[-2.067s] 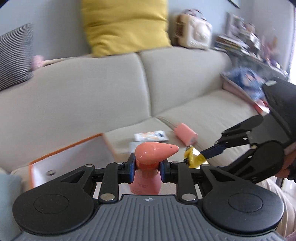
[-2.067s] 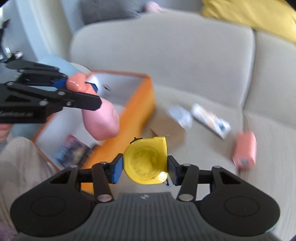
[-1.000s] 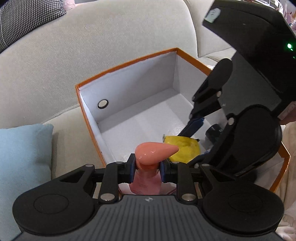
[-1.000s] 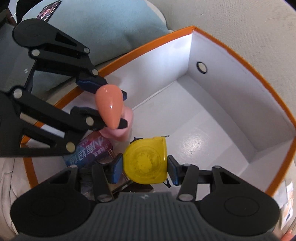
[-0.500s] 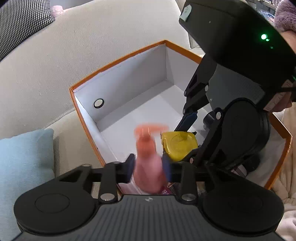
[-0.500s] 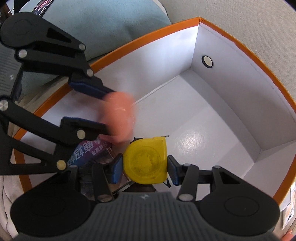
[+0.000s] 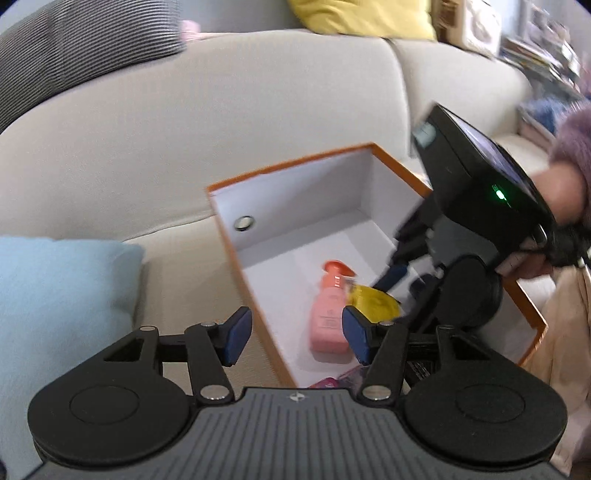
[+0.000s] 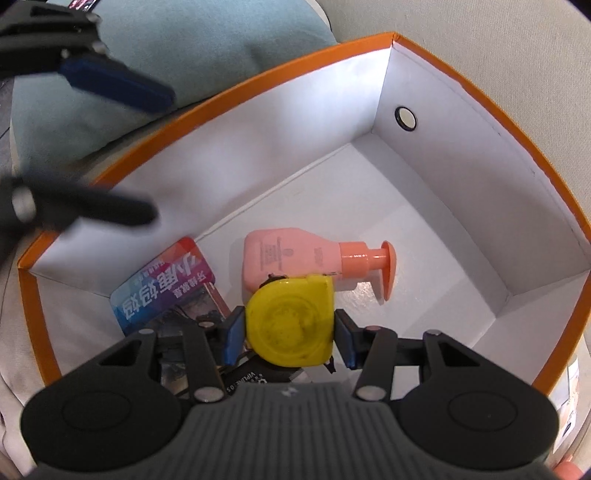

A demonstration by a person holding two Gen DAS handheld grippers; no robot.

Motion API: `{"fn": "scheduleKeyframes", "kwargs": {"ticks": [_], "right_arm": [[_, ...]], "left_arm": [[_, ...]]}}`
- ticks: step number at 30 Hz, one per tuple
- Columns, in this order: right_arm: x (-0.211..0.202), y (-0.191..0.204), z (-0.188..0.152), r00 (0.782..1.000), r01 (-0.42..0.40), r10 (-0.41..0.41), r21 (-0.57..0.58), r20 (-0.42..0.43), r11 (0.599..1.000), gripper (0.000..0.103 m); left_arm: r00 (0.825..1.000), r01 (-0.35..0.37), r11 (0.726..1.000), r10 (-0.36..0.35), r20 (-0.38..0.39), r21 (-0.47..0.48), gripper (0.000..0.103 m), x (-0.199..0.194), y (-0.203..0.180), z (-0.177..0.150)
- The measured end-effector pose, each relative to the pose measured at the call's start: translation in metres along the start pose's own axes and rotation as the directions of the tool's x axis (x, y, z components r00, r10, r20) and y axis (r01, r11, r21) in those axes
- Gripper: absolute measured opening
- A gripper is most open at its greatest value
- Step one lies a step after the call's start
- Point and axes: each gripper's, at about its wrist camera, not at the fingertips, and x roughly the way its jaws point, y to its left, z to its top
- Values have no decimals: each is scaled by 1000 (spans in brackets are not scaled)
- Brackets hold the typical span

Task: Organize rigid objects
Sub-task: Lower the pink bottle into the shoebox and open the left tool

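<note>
— Blue pads on the left gripper [image 7: 297, 334]: what sits between them?
— Nothing. Its two fingers [image 7: 236, 334] have just been spreading apart and stand released, with only the orange rim of the box [image 7: 258, 302] showing in the gap. In the right wrist view that same gripper [image 8: 122, 147] is a blur at the upper left, above the box wall.
— And the right gripper [image 8: 290, 332]?
— Clenched on one yellow tape measure [image 8: 291, 321], a blue pad pressing each flat side. It hangs low inside the box, over the near end of the floor.
— Where is the pink pump bottle [image 8: 291, 260]?
— Lying on its side on the white floor of the box, just behind the tape measure, its coral pump head towards the right in the right wrist view. From the left wrist view the bottle [image 7: 328, 310] lies with the pump head pointing to the far wall, and the tape measure [image 7: 373, 304] is just beside it.
— How many things are in there, counted?
— One bottle, one tape measure in the grip, one red-and-blue printed packet [image 8: 166, 288] flat at the near left, and some dark printed things under the right gripper that I cannot make out.
— Around the box?
— One beige sofa [image 7: 184, 129] carrying it, one light blue cushion [image 7: 55, 295] beside it, one striped cushion [image 7: 74, 48] and one yellow cushion [image 7: 362, 16] along the back. A hand [image 7: 561, 195] in a fuzzy purple sleeve holds the right gripper.
</note>
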Motion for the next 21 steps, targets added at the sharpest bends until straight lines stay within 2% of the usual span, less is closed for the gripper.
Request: {"fn": "scheduleKeyframes", "kwargs": {"ticks": [3, 5, 6, 9, 11, 14, 17, 21], "right_arm": [[1, -1, 1, 1000, -19, 19, 27, -9, 999, 52], [-2, -1, -1, 1000, -18, 18, 35, -12, 999, 52], [-2, 0, 0, 1000, -14, 15, 33, -16, 999, 52], [-5, 2, 0, 999, 13, -12, 25, -42, 1000, 52], [-10, -1, 0, 999, 22, -21, 20, -41, 1000, 52], [-23, -11, -1, 1000, -9, 11, 46, -26, 999, 52], [-33, -15, 0, 1000, -17, 18, 41, -13, 999, 52], [-38, -19, -2, 1000, 1, -1, 2, -16, 1000, 52]], "left_arm": [[1000, 8, 996, -10, -21, -87, 66, 1, 13, 2], [999, 21, 992, -25, -34, -124, 59, 5, 17, 4], [999, 28, 993, -32, -30, -116, 54, 6, 15, 7], [998, 67, 997, -67, -15, -29, 51, 4, 2, 16], [995, 99, 995, -99, -32, 13, 49, 9, -6, 24], [990, 119, 991, -115, -80, 53, 48, 25, -14, 36], [982, 134, 990, -126, -138, 52, 44, 47, -18, 48], [963, 165, 985, -151, -224, 44, 41, 82, -21, 61]]}}
